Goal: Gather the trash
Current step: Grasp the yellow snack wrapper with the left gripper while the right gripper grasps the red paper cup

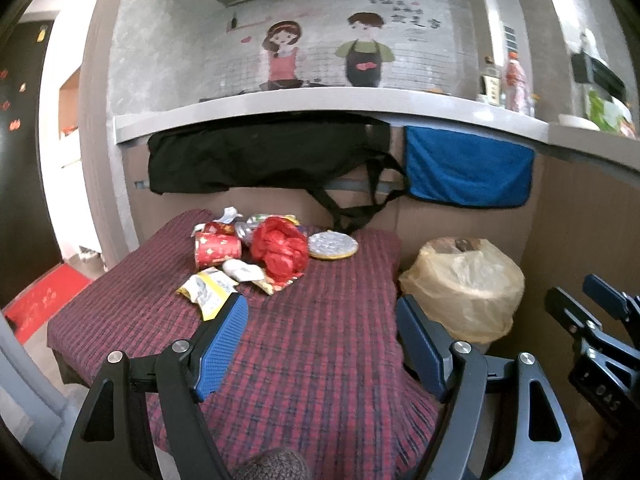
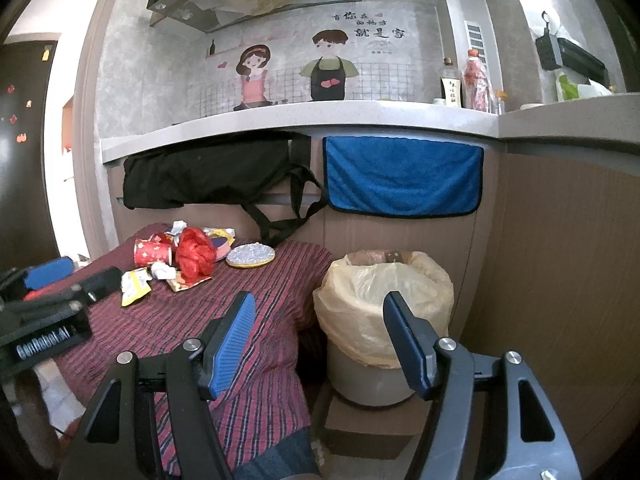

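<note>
- Where the red plaid cloth (image 1: 304,344) reaches the far end of its table, a heap of trash lies bunched: a crumpled red plastic bag (image 1: 280,250), a red paper cup (image 1: 217,249) on its side touching it, a yellow-and-white wrapper (image 1: 208,290) nearest the camera, and a round foil-topped lid (image 1: 333,245) just beside the bag.
- Just off the table's right edge stands a bin lined with a yellowish bag (image 2: 384,300) (some brown contents show inside).
- Left gripper (image 1: 322,312) hovers above the cloth with jaws spread wide and nothing between them; its left fingertip sits near the wrapper.
- Right gripper (image 2: 320,310) is likewise released and empty, hanging over the gap between table and bin.
- Behind, a black bag (image 1: 256,156) and a blue towel (image 1: 468,168) hang below a grey counter (image 1: 320,100).
</note>
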